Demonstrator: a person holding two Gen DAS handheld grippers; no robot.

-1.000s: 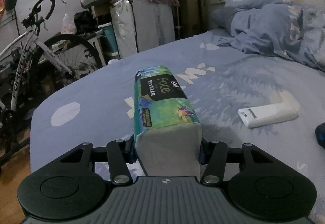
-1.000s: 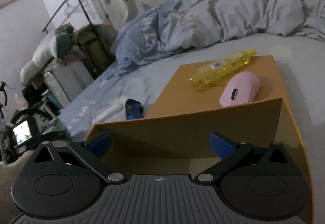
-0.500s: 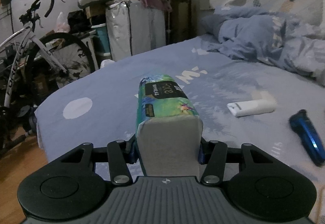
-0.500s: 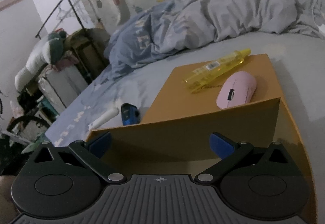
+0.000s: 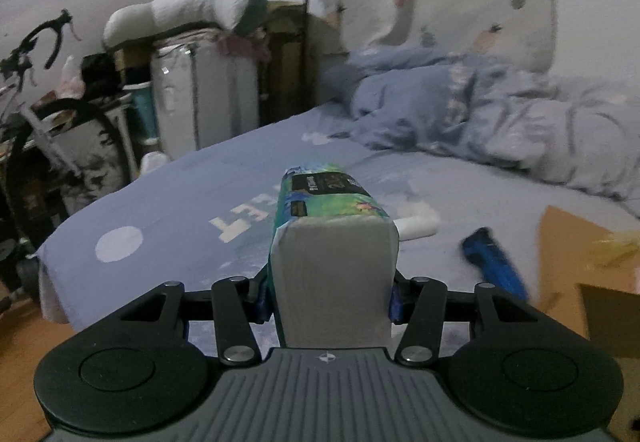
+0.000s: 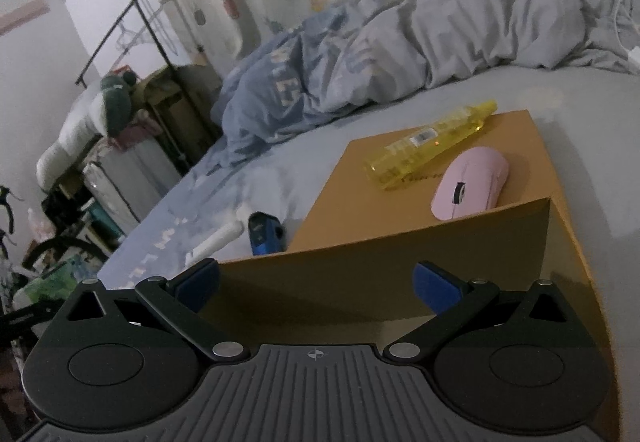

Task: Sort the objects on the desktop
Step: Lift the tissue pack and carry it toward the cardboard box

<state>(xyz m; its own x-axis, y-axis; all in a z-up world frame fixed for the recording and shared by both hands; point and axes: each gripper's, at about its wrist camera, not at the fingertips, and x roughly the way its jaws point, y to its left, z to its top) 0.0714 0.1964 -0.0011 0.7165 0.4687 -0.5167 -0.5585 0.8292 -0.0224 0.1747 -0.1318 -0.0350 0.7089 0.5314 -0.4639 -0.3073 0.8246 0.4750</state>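
Since the earlier frames, the tissue pack [image 5: 334,262] is carried higher and swung toward the cardboard box [image 5: 568,238], whose corner is now seen at the right edge of the left wrist view. The pack is clamped by its near end between the blue pads of the left tool [image 5: 328,292], clear of the blue bedsheet [image 5: 192,201]. A white tube [image 5: 418,228] and a blue shaver [image 5: 494,266] (blurred) are seen lying on the sheet just beyond the pack, beside the box.

The right tool [image 6: 316,282] is held with its jaws wide and nothing between the pads, just above the raised flap of the box [image 6: 400,274]. On the flat box panel beyond, a yellow bottle [image 6: 430,139] is laid on its side, with a pink mouse [image 6: 470,181] just beside it. A rumpled duvet [image 6: 440,33] is piled at the far side of the bed.
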